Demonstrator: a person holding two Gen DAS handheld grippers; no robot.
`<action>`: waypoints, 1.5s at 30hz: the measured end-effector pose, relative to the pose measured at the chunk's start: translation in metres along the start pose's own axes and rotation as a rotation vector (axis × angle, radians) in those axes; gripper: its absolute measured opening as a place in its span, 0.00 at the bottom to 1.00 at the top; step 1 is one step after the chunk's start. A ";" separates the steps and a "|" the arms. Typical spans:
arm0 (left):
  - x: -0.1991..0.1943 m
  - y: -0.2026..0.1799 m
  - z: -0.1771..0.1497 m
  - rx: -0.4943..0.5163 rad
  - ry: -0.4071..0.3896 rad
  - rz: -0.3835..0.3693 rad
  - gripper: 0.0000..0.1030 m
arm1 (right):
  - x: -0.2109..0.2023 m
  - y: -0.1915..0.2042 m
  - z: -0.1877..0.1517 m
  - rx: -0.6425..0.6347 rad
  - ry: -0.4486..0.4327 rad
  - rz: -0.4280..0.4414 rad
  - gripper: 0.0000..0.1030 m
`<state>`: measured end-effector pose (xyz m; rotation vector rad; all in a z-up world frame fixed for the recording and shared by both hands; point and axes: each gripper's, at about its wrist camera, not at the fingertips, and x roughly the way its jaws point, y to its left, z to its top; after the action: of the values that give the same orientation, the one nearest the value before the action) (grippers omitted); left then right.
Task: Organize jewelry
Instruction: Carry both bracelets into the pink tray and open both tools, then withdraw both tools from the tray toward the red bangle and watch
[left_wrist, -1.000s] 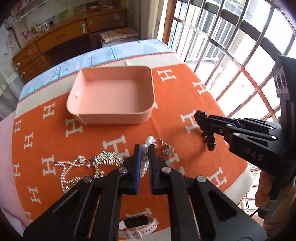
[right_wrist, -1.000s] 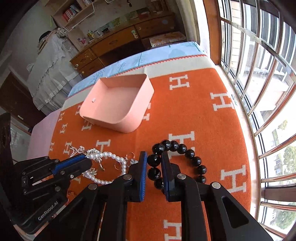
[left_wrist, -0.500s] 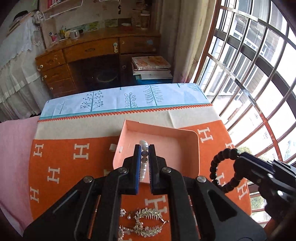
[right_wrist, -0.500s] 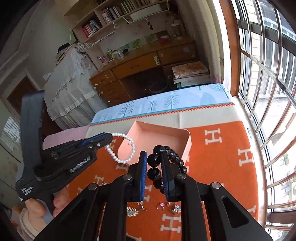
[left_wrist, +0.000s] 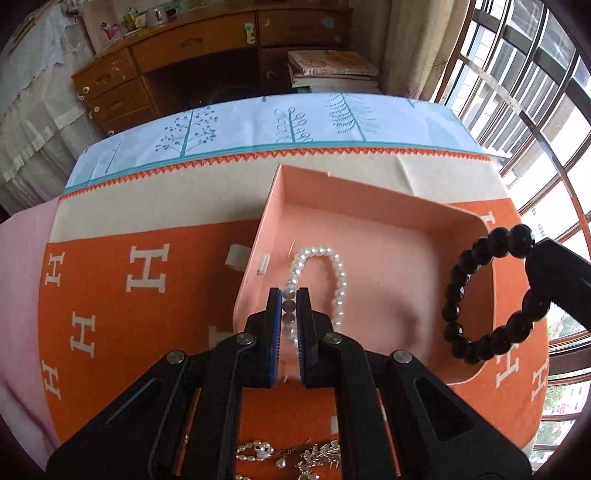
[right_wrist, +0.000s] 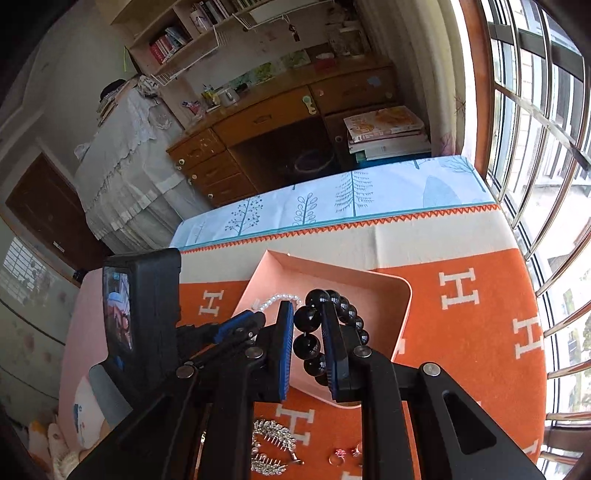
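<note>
Left gripper (left_wrist: 289, 306): fingers clamped on a pearl bracelet (left_wrist: 319, 275), the loop hanging over the pink tray (left_wrist: 369, 192), likely poised for release inside.
Pink tray: sits on the orange H-patterned blanket (left_wrist: 147, 295); apart from the dangling loop, nothing visible in it.
Right gripper (right_wrist: 308, 334): fingers pinched on a black bead bracelet (right_wrist: 341, 306), held above the tray's right side, apparently awaiting its own drop.
Loose jewelry (right_wrist: 271, 446): silver leaf-shaped pieces and small rings lie on the blanket nearer the camera, still unsorted.
Left view only: the black bracelet's full ring (left_wrist: 491, 295).
Right view only: the rings (right_wrist: 345, 453) and the left tool's body.
</note>
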<state>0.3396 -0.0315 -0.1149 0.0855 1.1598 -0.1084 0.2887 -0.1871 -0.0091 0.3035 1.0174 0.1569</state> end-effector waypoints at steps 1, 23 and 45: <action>0.007 0.002 -0.002 -0.003 0.025 0.000 0.06 | 0.009 -0.001 0.000 0.000 0.022 -0.013 0.15; -0.006 0.017 -0.041 -0.062 0.121 -0.039 0.11 | 0.082 -0.033 -0.030 0.019 0.126 -0.089 0.36; -0.100 0.060 -0.074 -0.060 0.029 -0.183 0.55 | -0.004 -0.003 -0.098 -0.122 0.059 -0.013 0.40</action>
<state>0.2408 0.0415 -0.0523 -0.0733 1.1972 -0.2347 0.2024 -0.1737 -0.0547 0.1822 1.0632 0.2164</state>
